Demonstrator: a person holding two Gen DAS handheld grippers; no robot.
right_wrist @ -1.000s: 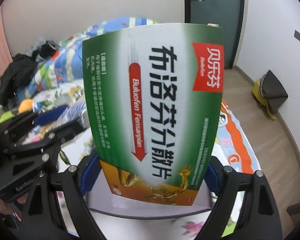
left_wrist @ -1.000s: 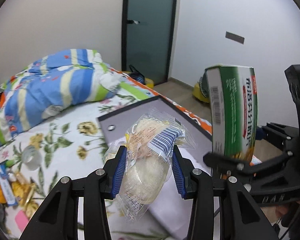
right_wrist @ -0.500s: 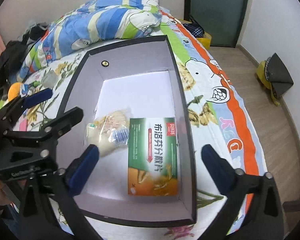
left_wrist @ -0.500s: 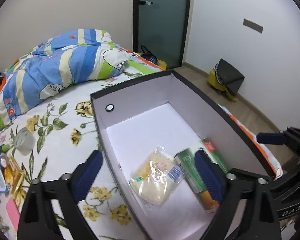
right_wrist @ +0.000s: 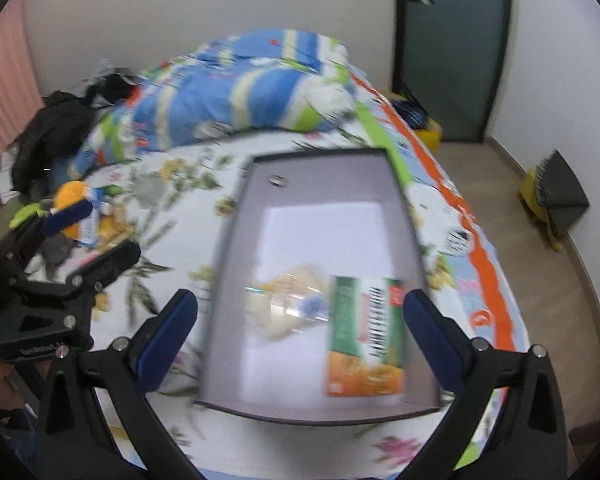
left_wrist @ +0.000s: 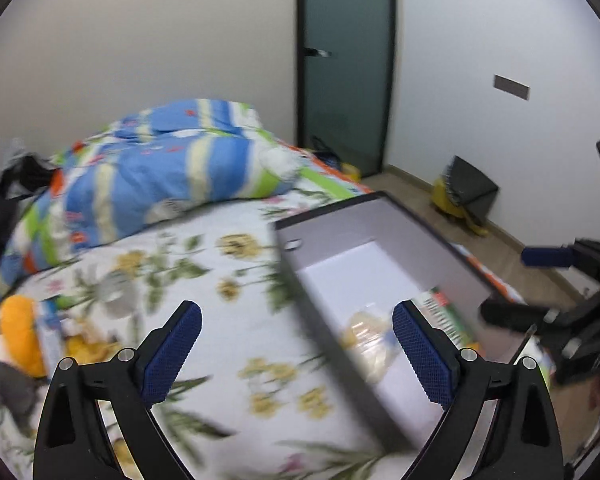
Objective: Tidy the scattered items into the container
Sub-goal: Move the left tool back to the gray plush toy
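A grey open box [right_wrist: 320,184] lies on the flowered bedsheet; it also shows in the left wrist view [left_wrist: 340,224]. Inside it lie a clear-wrapped pastry [right_wrist: 288,304] and a green and orange medicine carton [right_wrist: 366,336]. My right gripper [right_wrist: 300,328] is open and empty above the box's near end. My left gripper [left_wrist: 296,348] is open and empty above the sheet, at the box's left wall. Scattered items lie at the far left: an orange plush toy [left_wrist: 18,328] and a blue-white packet [left_wrist: 52,336]. The right gripper shows at the right edge of the left wrist view [left_wrist: 556,292].
A striped blue and green duvet [right_wrist: 236,88] is piled at the head of the bed. Dark clothes [right_wrist: 56,128] lie at the left. A yellow and black dustpan [right_wrist: 556,196] stands on the wooden floor by the wall. A dark door [left_wrist: 344,60] is beyond.
Both grippers let go of the pastry and the carton, which now lie in the box. Both have pulled back, and the left one has swung left toward the scattered items.
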